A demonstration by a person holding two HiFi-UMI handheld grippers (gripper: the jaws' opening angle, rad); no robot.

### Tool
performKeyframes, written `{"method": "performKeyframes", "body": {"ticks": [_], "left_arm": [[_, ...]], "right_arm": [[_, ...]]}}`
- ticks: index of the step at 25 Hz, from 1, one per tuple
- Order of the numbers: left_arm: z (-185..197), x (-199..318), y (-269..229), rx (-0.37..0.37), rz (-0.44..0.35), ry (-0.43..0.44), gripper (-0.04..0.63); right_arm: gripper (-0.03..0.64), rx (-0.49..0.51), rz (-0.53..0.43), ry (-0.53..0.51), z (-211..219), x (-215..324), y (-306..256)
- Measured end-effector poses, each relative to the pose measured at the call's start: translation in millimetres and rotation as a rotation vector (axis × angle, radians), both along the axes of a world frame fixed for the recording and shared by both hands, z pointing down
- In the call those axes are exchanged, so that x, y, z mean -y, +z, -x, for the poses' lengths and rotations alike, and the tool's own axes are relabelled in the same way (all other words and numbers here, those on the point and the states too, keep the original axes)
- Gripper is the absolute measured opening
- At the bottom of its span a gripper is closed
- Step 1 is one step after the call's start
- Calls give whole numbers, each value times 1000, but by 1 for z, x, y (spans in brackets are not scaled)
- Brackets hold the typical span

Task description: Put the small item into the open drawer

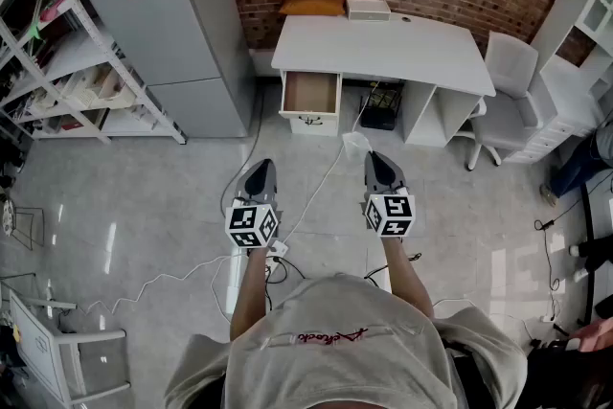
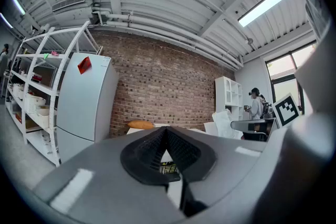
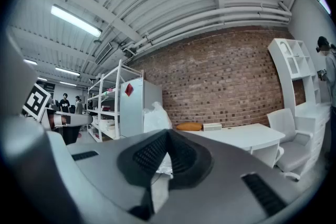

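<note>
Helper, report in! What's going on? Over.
Left gripper shut, empty. Right gripper shut on crumpled white item. Drawer open, some way ahead. Cable on floor between.

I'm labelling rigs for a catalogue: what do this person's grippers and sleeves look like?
Both the left gripper and right gripper have grey bodies tapering to dark ribbed jaws, each with a white cube bearing black square markers at the rear. The person wears a beige short-sleeved shirt with small dark red script.
</note>
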State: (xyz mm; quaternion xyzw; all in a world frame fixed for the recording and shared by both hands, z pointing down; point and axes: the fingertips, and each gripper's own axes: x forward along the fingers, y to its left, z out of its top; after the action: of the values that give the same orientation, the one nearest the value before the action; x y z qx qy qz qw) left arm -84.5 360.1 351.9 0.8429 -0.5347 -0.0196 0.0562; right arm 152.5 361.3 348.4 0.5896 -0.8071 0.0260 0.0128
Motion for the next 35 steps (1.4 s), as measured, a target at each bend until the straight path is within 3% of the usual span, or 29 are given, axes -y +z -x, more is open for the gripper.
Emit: {"method": "performKeyframes", "body": {"ticks": [20, 35], "left_arm": [[-18, 0, 3, 0, 18, -13, 9], [-68, -4, 17, 9, 36, -32, 9]], "right_arm": [[11, 25, 1, -35, -8, -1, 4], [11, 41, 13, -84, -44, 6, 16]]}}
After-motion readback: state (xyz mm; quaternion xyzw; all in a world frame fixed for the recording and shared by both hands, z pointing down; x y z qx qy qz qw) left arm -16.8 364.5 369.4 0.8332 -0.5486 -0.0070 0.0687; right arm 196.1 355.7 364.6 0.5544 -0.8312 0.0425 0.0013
